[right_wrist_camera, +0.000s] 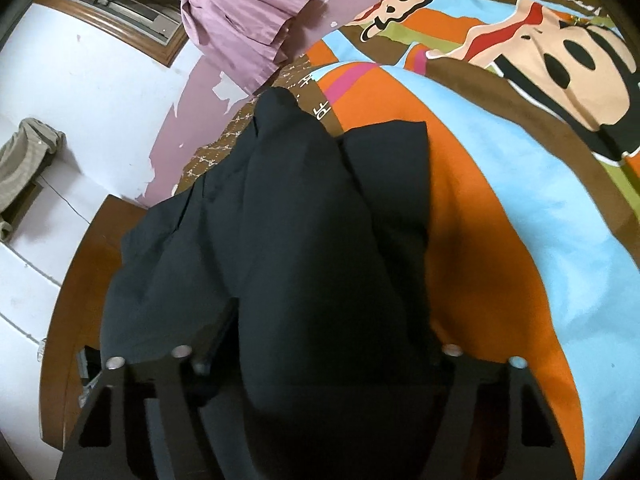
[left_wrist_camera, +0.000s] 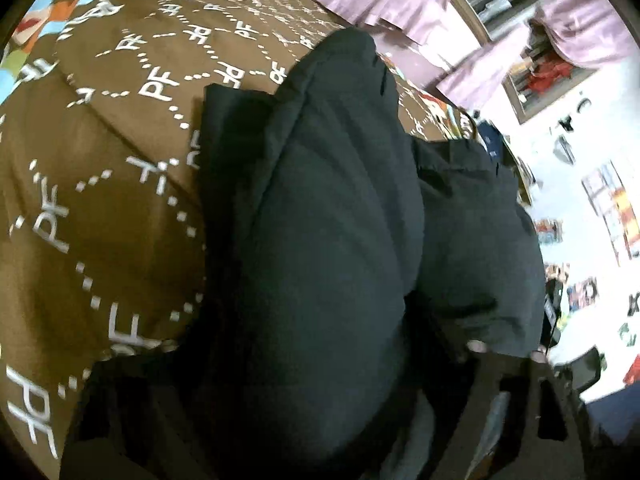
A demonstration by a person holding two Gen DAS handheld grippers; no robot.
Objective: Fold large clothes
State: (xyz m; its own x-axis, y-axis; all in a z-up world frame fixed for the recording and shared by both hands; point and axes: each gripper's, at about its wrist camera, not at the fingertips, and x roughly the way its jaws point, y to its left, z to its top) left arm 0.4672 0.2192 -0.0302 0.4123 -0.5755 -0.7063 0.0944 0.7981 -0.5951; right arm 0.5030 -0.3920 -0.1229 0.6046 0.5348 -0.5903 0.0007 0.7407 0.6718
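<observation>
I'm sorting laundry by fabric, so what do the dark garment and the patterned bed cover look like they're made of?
Dark garment: looks like a smooth woven cloth, matte navy-black, forming soft, rounded folds; cotton or a blend, hard to tell. Bed cover: a soft printed textile, low sheen, with cartoon and letter print; likely cotton or a brushed synthetic.

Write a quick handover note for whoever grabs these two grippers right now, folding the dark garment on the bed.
Right gripper: fingers spread wide, dark garment bunched between them; a grip cannot be confirmed.
Left gripper: only finger ends show at the garment's near edge; open or shut is unclear.
Garment: on the patterned bedspread, doubled lengthwise into a thick, rumpled bundle, one end near the bed's wooden edge.
Done: apparently a first rough fold.
Left: probably flatten the layers, square the edges, fold again to a compact stack.
</observation>
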